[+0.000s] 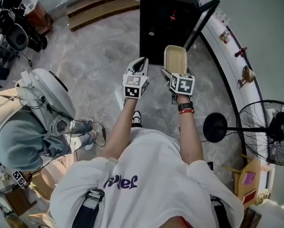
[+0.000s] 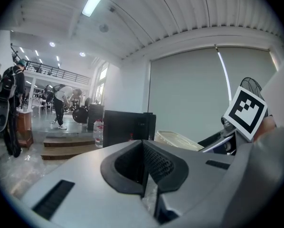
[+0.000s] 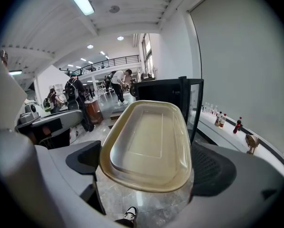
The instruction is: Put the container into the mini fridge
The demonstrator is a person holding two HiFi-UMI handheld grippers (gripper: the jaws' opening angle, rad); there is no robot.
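The container (image 3: 149, 144) sits crosswise between the jaws of the right gripper (image 3: 149, 169), which are clamped on its two long sides near its nearer end, so that most of it sticks out past them; in the head view the same container (image 1: 175, 59) is held up in the air by the right gripper (image 1: 176, 73), in front of the mini fridge (image 1: 163, 27) and not inside it; it is a shallow beige tray with rounded corners, and it is empty; the mini fridge (image 3: 161, 91) is black and stands on the grey stone floor (image 1: 99, 65) with its door (image 1: 202, 23) swung open to the right; its inside is dark and I cannot tell what it holds; the left gripper (image 1: 140, 66) is held just beside the right one at about the same height, and in its own view the jaws of the left gripper (image 2: 144, 167) are closed together with nothing between them; there is one container, one mini fridge and two grippers; one standing fan (image 1: 270, 129) is at the right, and one other person (image 1: 33, 113) crouches at the left.
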